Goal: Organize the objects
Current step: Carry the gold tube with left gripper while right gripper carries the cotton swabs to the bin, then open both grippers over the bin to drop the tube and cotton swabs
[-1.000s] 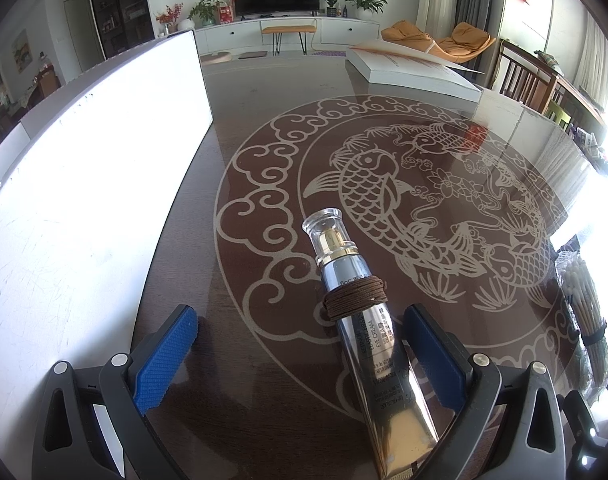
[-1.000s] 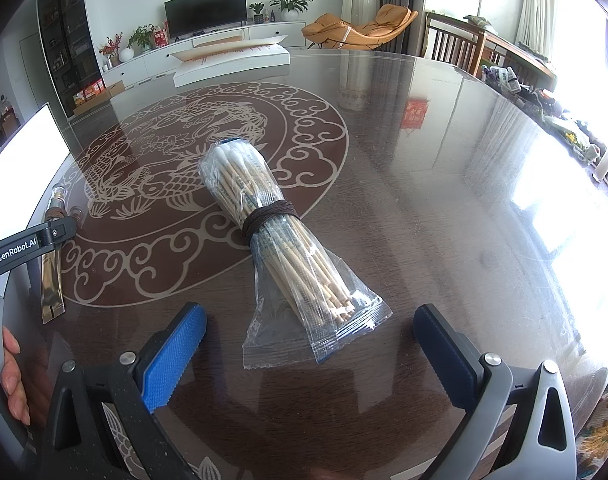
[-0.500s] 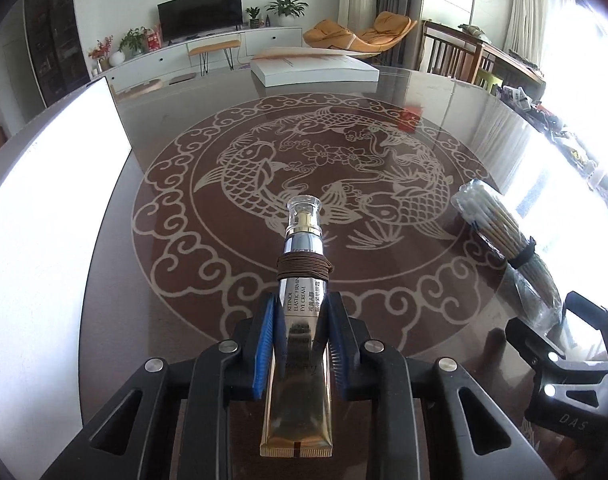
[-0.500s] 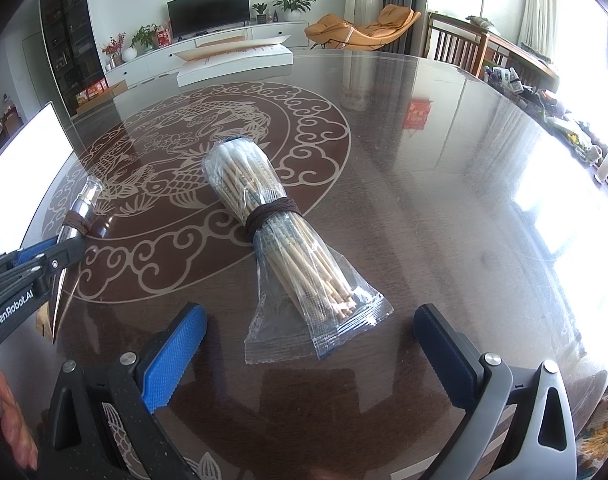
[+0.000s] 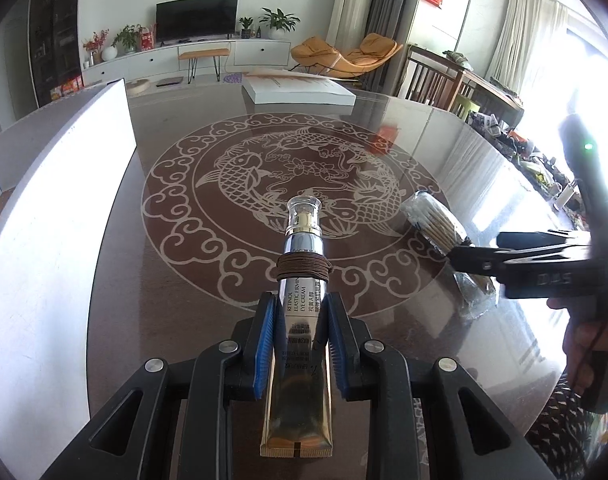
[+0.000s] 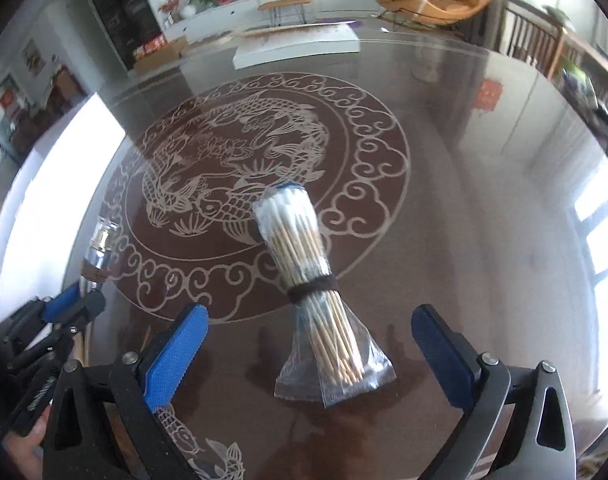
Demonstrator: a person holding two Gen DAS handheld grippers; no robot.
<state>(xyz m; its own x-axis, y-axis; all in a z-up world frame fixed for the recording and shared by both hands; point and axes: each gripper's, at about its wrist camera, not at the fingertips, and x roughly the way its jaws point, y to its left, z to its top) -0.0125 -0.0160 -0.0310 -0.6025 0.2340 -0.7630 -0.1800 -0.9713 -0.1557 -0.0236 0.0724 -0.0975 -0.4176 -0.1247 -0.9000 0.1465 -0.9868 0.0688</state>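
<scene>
A silver and gold eye cream tube (image 5: 301,264) with a clear cap and a brown hair tie wound round it sits between the blue pads of my left gripper (image 5: 299,312), which is shut on it and holds it off the table; the tube (image 6: 97,248) also shows at the left of the right wrist view. A clear bag of cotton swabs (image 6: 304,264), bound by a brown hair tie, lies on the table. My right gripper (image 6: 308,314) straddles its lower half, jaws closing, pads still apart from the bag. The swab bag (image 5: 436,222) appears at the right of the left wrist view.
The round dark table (image 5: 223,300) carries a pale carp pattern. A large white panel (image 5: 55,200) lies along its left side. A flat white box (image 5: 299,92) rests at the far edge. A person's hand (image 5: 584,340) holds the right gripper's handle.
My left gripper shut on the tube and lifted it off the table. My right gripper moved forward over the swab bag and its jaws narrowed slightly.
</scene>
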